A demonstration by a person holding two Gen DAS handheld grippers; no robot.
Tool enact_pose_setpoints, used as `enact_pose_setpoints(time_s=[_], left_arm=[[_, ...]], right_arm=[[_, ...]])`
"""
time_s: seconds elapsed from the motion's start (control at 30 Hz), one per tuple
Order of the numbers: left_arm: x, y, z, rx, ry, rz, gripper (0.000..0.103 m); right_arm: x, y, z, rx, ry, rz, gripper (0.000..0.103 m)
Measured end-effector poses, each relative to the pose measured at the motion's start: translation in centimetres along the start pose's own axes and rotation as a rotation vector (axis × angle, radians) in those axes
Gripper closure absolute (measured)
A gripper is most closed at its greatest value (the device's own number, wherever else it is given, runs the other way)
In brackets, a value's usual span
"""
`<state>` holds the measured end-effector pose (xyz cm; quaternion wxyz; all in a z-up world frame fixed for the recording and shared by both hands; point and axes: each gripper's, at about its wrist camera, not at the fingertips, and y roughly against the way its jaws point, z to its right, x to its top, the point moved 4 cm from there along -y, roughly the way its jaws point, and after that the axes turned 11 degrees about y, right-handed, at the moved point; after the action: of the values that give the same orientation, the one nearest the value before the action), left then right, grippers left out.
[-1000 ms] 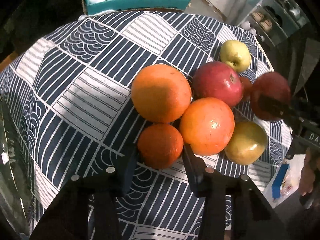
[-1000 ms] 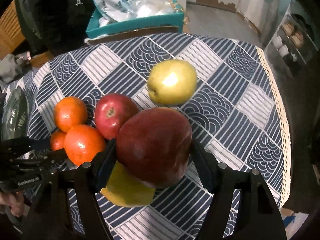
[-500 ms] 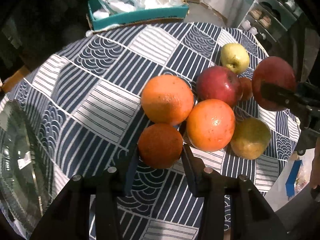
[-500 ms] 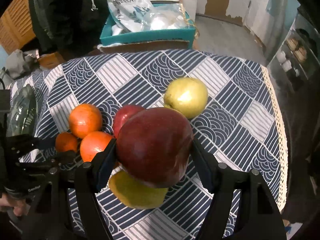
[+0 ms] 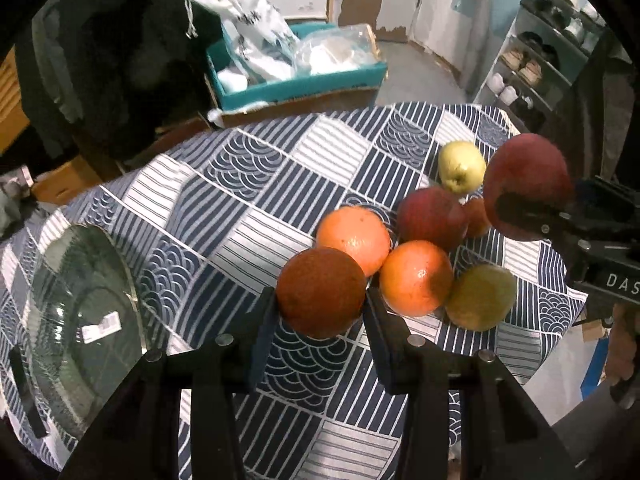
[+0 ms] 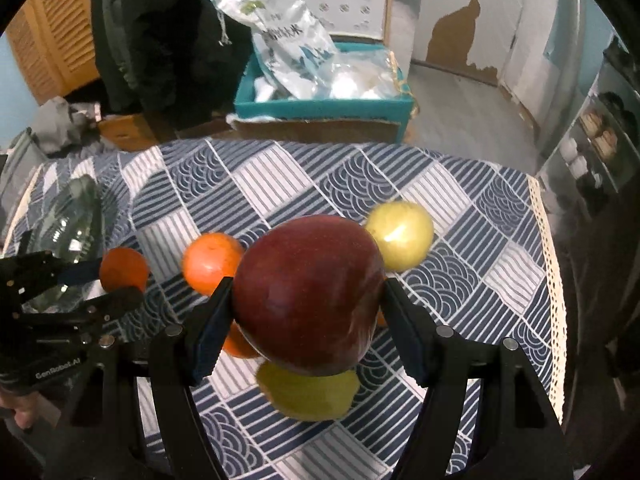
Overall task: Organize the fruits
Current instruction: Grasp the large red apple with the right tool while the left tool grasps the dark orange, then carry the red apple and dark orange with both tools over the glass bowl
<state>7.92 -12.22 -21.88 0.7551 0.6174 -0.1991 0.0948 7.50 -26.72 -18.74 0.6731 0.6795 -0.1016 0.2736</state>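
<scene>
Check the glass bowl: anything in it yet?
Empty as far as shown. The glass bowl shows only a sticker label and reflections; every fruit sits on the tablecloth or in a tool.

Right gripper [image 6: 306, 304]: jaws clamped on large red apple [image 6: 308, 292], held above patterned surface [image 6: 460, 280]. Yellow-green apple [image 6: 400, 236] seen behind it toward right edge. Orange [image 6: 210, 266] lying left of it. Left gripper [image 6: 114, 286] at left edge, small orange [image 6: 123, 270] gripped. Teal box [image 6: 320, 110] seen beyond far edge.
</scene>
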Motion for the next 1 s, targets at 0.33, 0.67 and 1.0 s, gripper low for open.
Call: enact_pose_setpoints(time_s=[0.33, 0.67, 1.0], left_arm=[[0.9, 4.9, -1.1, -0.002, 0.004, 0.11, 0.059], [1.6, 8.5, -3.4, -0.009, 0.053, 0.183, 0.059], [1.8, 10.9, -6.7, 0.009, 0.111, 0.237, 0.059]], right_arm=[[2.6, 3.5, -2.5, 0.023, 0.042, 0.105, 0.031], [5.1, 5.6, -5.5, 0.064, 0.08, 0.171, 0.031], [7.3, 6.1, -8.9, 0.111, 0.117, 0.203, 0.031]])
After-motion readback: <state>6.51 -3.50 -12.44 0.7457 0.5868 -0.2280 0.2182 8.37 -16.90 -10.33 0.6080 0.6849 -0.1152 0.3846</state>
